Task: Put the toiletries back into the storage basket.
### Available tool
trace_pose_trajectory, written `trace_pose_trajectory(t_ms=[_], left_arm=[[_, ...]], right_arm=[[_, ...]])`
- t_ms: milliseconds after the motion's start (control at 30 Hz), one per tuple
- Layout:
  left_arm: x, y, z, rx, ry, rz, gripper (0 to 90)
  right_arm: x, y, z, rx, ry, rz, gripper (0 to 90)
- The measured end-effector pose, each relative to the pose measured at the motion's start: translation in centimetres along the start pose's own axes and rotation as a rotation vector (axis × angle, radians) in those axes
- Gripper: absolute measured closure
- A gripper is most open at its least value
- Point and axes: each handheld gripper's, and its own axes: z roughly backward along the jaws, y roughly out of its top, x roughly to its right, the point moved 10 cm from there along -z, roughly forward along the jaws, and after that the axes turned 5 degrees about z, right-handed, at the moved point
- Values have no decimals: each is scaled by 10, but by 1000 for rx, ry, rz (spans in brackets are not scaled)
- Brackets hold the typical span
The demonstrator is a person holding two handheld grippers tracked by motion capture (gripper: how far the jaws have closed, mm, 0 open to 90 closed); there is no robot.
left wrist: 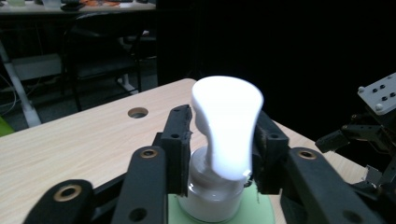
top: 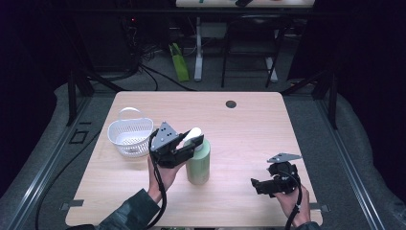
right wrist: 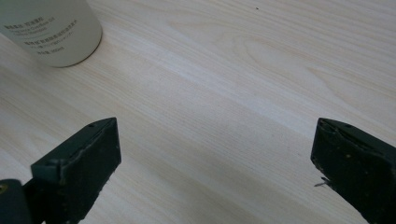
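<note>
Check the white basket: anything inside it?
The basket looks empty in the high view: only its white slotted floor shows. Its near wall hides the front of the floor, and the left gripper is beside it.

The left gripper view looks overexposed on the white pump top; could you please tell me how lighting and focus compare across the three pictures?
Left gripper view: the pump top is blown out to featureless white, and the background is dark. High view: the table is evenly lit, its surroundings almost black. Right gripper view: soft light on the wood, the bottle and its print slightly blurred.
</note>
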Motion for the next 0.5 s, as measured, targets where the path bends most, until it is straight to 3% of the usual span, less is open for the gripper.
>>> trace_pose_trajectory(t_ms=[500], left_arm=[[-3,3,1,2,-10,-7,673]], right_arm=[[1,1,2,7,-8,5,11]])
